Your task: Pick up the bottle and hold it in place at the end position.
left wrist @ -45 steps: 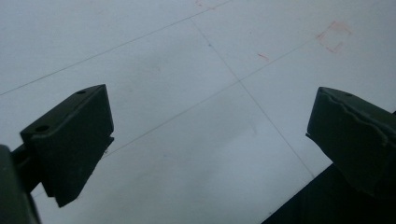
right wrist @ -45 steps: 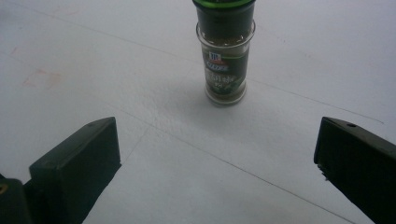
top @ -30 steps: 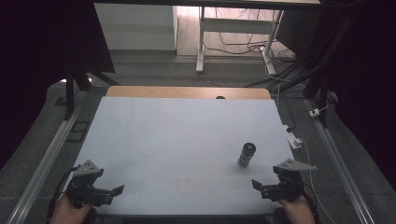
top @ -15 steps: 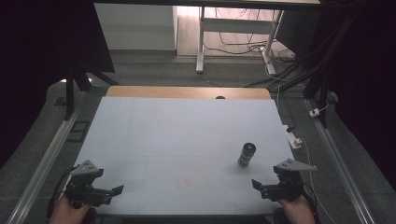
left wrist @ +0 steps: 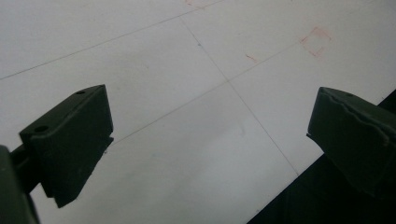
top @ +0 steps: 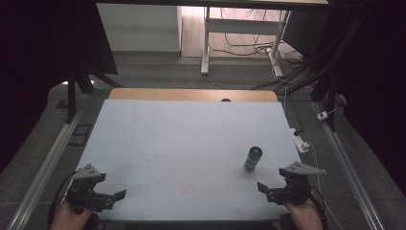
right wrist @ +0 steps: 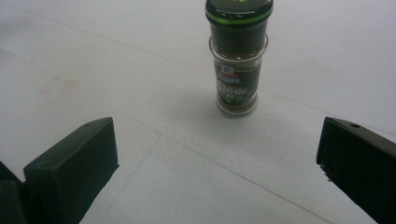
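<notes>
A small spice jar (top: 252,159) with a dark lid ringed in green stands upright on the pale blue-white table (top: 191,134), right of centre. My right gripper (top: 266,191) is held at the near right edge, just short of the jar, and it is open. In the right gripper view the jar (right wrist: 238,65) stands ahead of the wide-apart jaws of the right gripper (right wrist: 217,140), not touching them. My left gripper (top: 114,199) is at the near left corner, open and holding nothing. The left gripper (left wrist: 210,121) looks onto bare table with faint red marks.
A wooden strip (top: 191,94) runs along the table's far edge. Metal rails flank the table at left (top: 48,163) and right (top: 349,167). A white power strip (top: 300,142) lies off the right edge. Cables and a white desk leg (top: 206,43) are on the floor beyond.
</notes>
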Available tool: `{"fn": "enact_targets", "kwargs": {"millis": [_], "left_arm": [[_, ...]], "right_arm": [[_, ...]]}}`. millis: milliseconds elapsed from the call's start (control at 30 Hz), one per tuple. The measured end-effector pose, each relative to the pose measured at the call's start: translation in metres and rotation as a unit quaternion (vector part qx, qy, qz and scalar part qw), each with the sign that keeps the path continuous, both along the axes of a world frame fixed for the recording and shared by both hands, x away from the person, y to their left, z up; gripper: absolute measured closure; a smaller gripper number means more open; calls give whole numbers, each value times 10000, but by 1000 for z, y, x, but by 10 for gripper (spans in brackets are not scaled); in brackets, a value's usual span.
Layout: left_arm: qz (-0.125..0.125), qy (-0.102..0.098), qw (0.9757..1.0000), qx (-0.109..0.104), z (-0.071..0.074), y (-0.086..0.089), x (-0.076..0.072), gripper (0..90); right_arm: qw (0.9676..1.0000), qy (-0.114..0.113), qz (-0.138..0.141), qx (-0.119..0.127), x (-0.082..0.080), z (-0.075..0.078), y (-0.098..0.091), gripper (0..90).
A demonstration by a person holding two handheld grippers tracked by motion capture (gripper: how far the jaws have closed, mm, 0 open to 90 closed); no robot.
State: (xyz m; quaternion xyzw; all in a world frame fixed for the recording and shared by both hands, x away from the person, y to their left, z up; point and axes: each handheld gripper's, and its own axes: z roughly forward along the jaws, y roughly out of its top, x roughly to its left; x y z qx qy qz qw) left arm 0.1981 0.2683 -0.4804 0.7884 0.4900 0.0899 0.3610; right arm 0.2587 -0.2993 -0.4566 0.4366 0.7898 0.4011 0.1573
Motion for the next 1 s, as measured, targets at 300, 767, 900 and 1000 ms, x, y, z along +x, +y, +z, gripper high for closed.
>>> {"fn": "enact_targets", "kwargs": {"millis": [300,767,900,1000], "left_arm": [[9,-1,10000,-18,0,0,0,11],[25,5,10000,-43,0,1,0,10],[28,5,10000,-50,0,1,0,10],[29,8,10000,-55,0,1,0,10]], "right_arm": [[10000,-10,83,15,6,0,5,0],[9998,-79,197,60,20,-4,13,0],[9998,12,195,91,25,-6,15,0],[9998,80,194,37,30,-7,17,0]]}}
